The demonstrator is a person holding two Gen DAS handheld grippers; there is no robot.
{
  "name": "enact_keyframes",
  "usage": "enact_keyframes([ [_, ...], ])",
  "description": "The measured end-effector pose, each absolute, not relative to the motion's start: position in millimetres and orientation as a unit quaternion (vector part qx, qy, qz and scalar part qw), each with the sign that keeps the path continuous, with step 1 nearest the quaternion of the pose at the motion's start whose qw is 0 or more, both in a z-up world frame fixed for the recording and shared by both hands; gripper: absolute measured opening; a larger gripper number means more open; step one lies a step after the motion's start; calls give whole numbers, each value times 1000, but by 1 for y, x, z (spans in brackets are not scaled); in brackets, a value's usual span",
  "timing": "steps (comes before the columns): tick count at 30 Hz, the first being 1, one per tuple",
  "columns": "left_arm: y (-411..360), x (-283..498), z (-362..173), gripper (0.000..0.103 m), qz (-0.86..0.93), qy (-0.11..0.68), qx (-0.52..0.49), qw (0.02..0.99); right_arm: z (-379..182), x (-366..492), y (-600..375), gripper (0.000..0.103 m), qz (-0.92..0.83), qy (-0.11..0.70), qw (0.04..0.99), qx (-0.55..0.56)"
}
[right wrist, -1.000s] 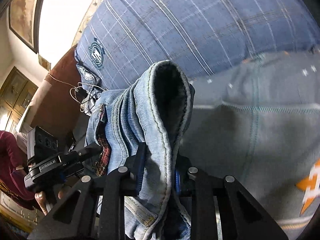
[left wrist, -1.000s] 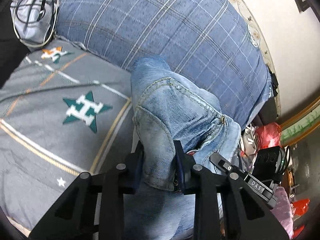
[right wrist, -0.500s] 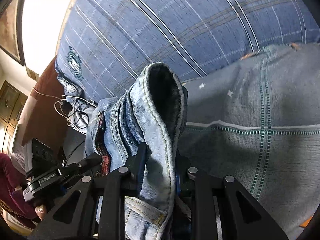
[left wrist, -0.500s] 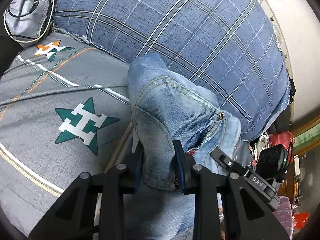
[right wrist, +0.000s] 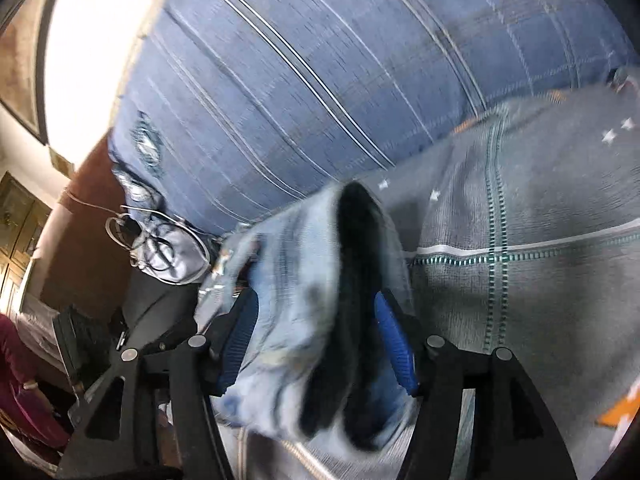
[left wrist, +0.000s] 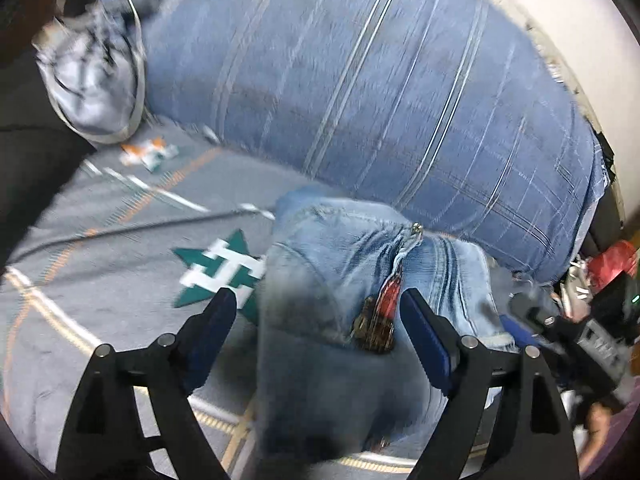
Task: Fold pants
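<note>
Blue-padded jaws of the left claw [left wrist: 314,312] stand wide, having just been opening, and the faded light-blue denim pants [left wrist: 360,264] lie bunched between them without either pad pressing the cloth. The right claw [right wrist: 316,320] shows the same: its jaws have just been spreading, they sit wide apart, and a fold of the pants [right wrist: 296,304] with a dark opening facing the camera lies loose in the gap.

In the left view the bundle runs from the near edge away toward the far side, its open zip fly, with a bit of red at it, turned up and to the right. Both views are blurred, so finer seams cannot be made out.

The pants rest on a grey bedspread [left wrist: 100,248] crossed by white, orange and teal lines. Just left of the pants is a green star with a white letter H [left wrist: 224,272]. Beyond the pants, far side, lies a large blue checked pillow [left wrist: 380,92]. At the far left sits a pale grey pouch with cords looped over it [left wrist: 92,76]; what is in it cannot be seen.
</note>
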State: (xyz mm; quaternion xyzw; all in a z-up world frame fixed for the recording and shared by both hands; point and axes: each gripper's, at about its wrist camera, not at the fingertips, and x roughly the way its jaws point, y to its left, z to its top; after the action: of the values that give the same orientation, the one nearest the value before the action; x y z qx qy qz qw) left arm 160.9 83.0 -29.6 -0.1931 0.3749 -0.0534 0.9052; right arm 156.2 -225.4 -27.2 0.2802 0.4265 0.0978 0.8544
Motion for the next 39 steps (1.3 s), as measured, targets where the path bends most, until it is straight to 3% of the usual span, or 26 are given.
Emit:
enact_keyframes([
  [8, 64, 96, -52, 84, -1, 355, -96, 930, -20, 112, -216, 67, 115, 419, 862, 260],
  [13, 49, 74, -31, 84, -1, 335, -83, 939, -8, 83, -210, 67, 127, 393, 876, 248],
  [20, 35, 55, -2, 86, -15, 320, -61, 945, 22, 34, -214, 75, 122, 331, 911, 215],
  [25, 30, 48, 9, 93, -6, 307, -51, 950, 26, 14, -224, 76, 107, 326, 912, 223],
  [39, 36, 72, 7, 94, 6, 336, -28, 942, 10, 1, -190, 76, 96, 348, 916, 174],
])
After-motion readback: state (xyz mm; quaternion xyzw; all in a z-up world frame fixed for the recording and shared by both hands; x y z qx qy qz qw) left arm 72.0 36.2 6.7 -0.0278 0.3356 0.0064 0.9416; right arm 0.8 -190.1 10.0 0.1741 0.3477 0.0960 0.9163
